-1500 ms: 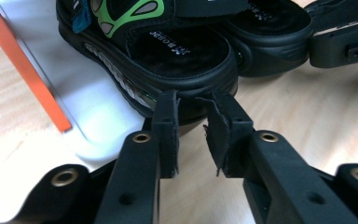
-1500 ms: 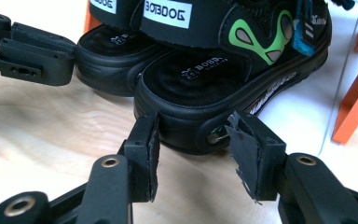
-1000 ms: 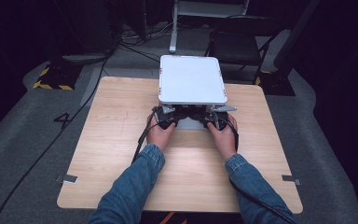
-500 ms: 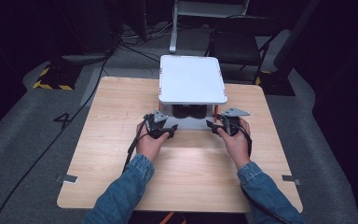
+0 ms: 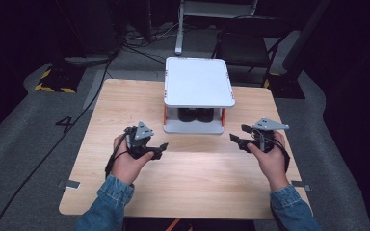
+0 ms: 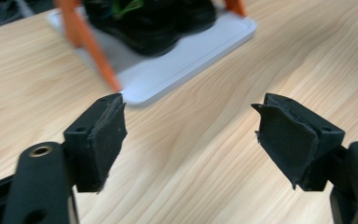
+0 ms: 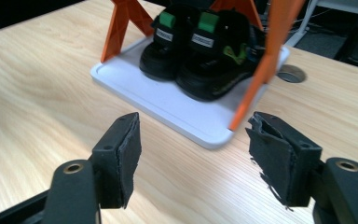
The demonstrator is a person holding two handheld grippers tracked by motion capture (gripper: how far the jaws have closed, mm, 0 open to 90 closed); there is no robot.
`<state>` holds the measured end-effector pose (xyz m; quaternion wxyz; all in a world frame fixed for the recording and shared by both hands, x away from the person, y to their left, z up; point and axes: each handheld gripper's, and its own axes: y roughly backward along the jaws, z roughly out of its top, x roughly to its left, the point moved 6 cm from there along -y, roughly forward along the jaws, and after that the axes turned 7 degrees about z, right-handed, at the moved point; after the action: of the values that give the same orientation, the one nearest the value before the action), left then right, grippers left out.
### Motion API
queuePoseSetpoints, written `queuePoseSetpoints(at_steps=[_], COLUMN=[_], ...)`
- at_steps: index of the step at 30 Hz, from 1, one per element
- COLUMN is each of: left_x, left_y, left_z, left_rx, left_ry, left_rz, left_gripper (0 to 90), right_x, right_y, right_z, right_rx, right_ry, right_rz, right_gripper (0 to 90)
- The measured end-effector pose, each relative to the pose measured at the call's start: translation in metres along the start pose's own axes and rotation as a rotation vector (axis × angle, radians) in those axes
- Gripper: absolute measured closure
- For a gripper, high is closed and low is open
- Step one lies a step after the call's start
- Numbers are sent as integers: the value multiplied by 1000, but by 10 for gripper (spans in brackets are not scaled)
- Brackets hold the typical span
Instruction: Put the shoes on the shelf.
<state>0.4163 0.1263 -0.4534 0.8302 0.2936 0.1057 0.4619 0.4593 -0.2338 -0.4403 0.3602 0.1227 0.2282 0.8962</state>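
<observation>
A white two-tier rack (image 5: pixel 198 82) with orange legs (image 7: pixel 265 60) stands at the far middle of the wooden table (image 5: pixel 197 173). A pair of black shoes (image 5: pixel 195 114) with green tabs sits side by side on its lower shelf (image 7: pixel 177 112). My left gripper (image 5: pixel 161 149) hovers to the left in front of the rack, apart from it. Its jaws have just been opening and nothing is between them (image 6: pixel 189 135). My right gripper (image 5: pixel 237 137) hovers at the front right of the rack. Its jaws have also just been opening and are empty (image 7: pixel 193 149).
A round cable hole (image 7: pixel 289 73) lies in the table beyond the rack. A dark chair (image 5: pixel 243 45) and floor cables (image 5: pixel 139 48) lie behind the table. Grey tape tabs (image 5: pixel 71 184) mark the table's front corners.
Both hands have drawn back from the rack's lower shelf, towards the person and apart, and risen. Both pairs of jaws have opened. The shoes stay on the shelf.
</observation>
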Motion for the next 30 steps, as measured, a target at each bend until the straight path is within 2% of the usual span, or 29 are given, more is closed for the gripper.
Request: queuePoseSetpoints(at_steps=[1,3,6,9,11,14,18,19,23,24,25,26,30], left_x=[10,20,33,48,54,58,61,62,65,65,65,68,78], left_y=[11,20,29,33,33,30,24,22,14,12,12,8,2], left_z=[-6,-13,-27,-46,-59,-75,-90,-94,-102,-104,-104,-106,-112], left_rx=[7,25,52,112,170,233,274,282,282,279,279,264,207], left_ry=[5,4,4,28,29,35,44,55,49,66,66,101,145], left_rz=[25,25,-1,28,50,38,29,26,51,58,58,80,122], left_gripper=[215,210,202,200,194,194,200,199,199,200,202,201,194], right_x=[-6,-12,-22,-34,-41,-47,-52,-54,-60,-62,-63,-65,-70], right_y=[13,24,37,47,50,51,46,43,34,31,29,27,20], right_z=[0,-2,-9,-19,-29,-42,-60,-66,-88,-94,-99,-103,-114], right_rx=[-22,-26,6,22,37,58,80,101,150,162,179,189,204], right_ry=[-11,-22,-6,-16,-37,-69,-105,-107,-138,-151,-157,-163,-172], right_rz=[-15,-16,-25,-49,-60,-63,-52,-44,-40,-41,-45,-56,-87], right_gripper=[333,327,327,329,328,325,326,326,328,328,328,329,326])
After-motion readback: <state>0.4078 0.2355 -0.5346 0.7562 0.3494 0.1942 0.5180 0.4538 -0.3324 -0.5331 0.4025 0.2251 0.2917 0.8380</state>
